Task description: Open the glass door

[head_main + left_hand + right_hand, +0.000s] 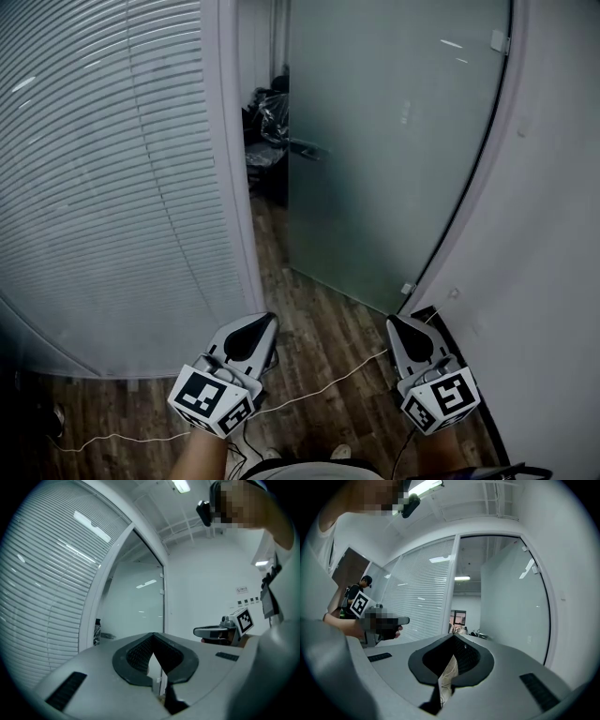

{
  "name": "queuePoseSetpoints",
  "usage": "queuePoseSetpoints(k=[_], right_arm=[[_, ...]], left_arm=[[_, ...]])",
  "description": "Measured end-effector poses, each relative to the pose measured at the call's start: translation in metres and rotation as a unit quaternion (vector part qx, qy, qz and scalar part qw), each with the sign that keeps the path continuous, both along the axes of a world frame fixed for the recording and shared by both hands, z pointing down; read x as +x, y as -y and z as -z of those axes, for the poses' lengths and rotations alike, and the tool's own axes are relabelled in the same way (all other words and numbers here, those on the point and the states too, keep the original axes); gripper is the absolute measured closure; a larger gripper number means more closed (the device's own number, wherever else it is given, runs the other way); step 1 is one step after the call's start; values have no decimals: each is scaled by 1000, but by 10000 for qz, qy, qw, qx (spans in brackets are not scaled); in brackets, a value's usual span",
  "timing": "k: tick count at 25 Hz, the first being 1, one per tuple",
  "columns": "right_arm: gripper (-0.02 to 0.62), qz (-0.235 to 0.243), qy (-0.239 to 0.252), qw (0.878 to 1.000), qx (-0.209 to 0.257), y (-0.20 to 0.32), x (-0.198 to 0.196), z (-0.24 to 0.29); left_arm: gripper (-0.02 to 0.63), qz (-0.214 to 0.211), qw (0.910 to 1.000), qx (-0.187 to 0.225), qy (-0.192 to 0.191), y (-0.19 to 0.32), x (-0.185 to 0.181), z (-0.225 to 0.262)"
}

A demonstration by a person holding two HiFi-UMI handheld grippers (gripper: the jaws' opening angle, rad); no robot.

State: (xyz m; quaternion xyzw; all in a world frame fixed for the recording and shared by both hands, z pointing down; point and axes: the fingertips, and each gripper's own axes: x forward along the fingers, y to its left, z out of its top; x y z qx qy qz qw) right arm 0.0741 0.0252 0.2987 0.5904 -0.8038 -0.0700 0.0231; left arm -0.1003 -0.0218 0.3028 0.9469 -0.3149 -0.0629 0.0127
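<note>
1. two pairs of fingers, both pressed together with nothing in them: my left gripper [268, 321] and right gripper [394, 323] hang low and side by side, pointing ahead.
2. the door [394, 141] is ahead of both, well apart from the tips. it is frosted glass, hinged on the right by the wall [548, 281]. its free edge on the left carries the handle [307, 148].
3. a gap shows between that edge and the post [232, 187], so i judge the door already part open, swung away from me.
4. what could go wrong: closed tips pushed against smooth glass could skid off, and nothing would catch the handle. i would spread one pair before reaching for it.
5. a hard shove could send the door into the dark clutter [265, 122] seen through the gap, which looks like chairs. it sits close behind the free edge.
6. the cable [319, 384] lies across the floor [323, 319] just beside my left gripper, right where i would step. it could snag a foot as i go forward.
7. the blinds [103, 187] crowd my left side and the wall hugs my right gripper. that leaves little room to swing either arm wide.
</note>
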Motion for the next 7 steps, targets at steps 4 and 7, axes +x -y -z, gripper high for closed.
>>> queuePoseSetpoints(k=[4, 7], right_arm=[[595, 39, -24, 10000, -20, 8, -1, 8], [595, 79, -57, 9999, -64, 15, 0, 11]], left_arm=[[606, 22, 10000, -43, -27, 6, 0, 8], [606, 39, 10000, -78, -30, 13, 2, 11]])
